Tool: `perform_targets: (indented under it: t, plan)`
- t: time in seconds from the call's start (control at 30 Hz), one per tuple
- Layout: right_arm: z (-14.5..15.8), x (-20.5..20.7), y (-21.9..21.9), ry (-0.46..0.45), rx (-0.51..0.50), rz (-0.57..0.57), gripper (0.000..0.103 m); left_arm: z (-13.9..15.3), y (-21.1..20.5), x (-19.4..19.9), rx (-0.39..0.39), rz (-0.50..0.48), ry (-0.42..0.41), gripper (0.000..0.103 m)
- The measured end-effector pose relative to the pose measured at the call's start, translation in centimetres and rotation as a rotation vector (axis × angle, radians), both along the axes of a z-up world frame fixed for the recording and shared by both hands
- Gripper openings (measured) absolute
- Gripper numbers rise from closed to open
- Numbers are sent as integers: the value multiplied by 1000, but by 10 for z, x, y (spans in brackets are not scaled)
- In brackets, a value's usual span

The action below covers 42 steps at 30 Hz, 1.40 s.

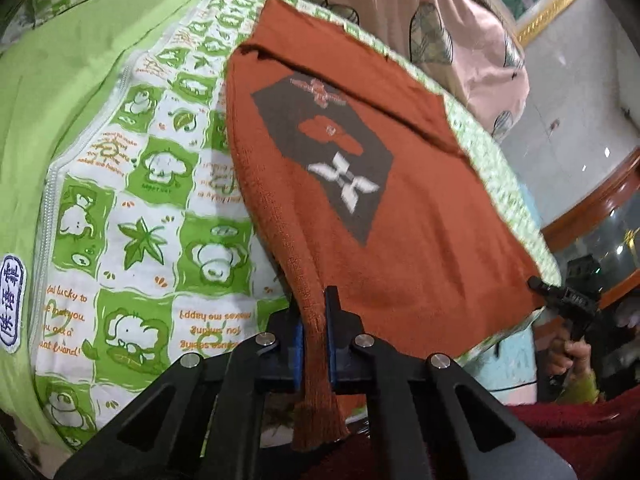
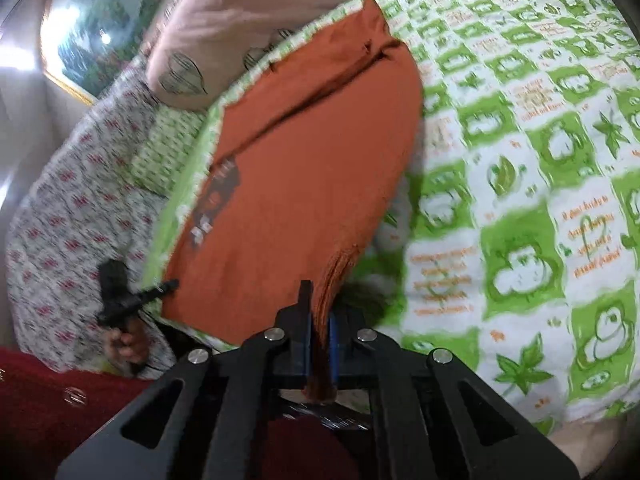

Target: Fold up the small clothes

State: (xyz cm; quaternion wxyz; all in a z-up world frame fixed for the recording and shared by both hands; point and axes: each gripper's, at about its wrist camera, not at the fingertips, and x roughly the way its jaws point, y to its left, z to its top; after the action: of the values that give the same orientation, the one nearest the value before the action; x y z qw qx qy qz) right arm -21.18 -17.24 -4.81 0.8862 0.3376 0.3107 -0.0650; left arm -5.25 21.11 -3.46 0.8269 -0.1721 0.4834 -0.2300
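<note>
Clamped in the left gripper (image 1: 314, 344): a bunched strip of the rust-orange sweater (image 1: 400, 208), blue-padded jaws shut tight on the knit. Same on the right gripper (image 2: 320, 344), jaws closed on the opposite near corner. Spread flat beyond both on the green-and-white quilt (image 1: 152, 208) of the bed, long axis running straight away from the jaws toward the pink pillow (image 1: 460, 32). Equally near, both hands; probably a lift and carry forward along that axis next.

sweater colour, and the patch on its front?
Rust-orange sweater; dark grey patch with a white flower-like motif. Clearest in the left wrist view.
</note>
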Motion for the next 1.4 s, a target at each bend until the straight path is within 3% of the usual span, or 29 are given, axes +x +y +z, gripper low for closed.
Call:
perform_targets:
  t: [0.27, 0.57, 0.83, 0.97, 1.1, 1.4]
  plan:
    - [44, 27, -10, -175, 2, 17, 7, 51, 8, 31, -110, 78, -168, 6]
    - [100, 90, -73, -319, -87, -30, 7, 88, -4, 127, -156, 172, -279, 5]
    - [116, 166, -155, -289, -117, -113, 7, 102, -19, 230, -124, 212, -324, 5]
    - [113, 199, -187, -273, -98, -128, 7, 89, -27, 271, -73, 220, -299, 5]
    - [103, 223, -210, -233, -92, -148, 7, 76, -28, 300, -71, 227, -270, 5]
    - [71, 260, -240, -73, -128, -191, 7, 31, -34, 351, -20, 250, -166, 6]
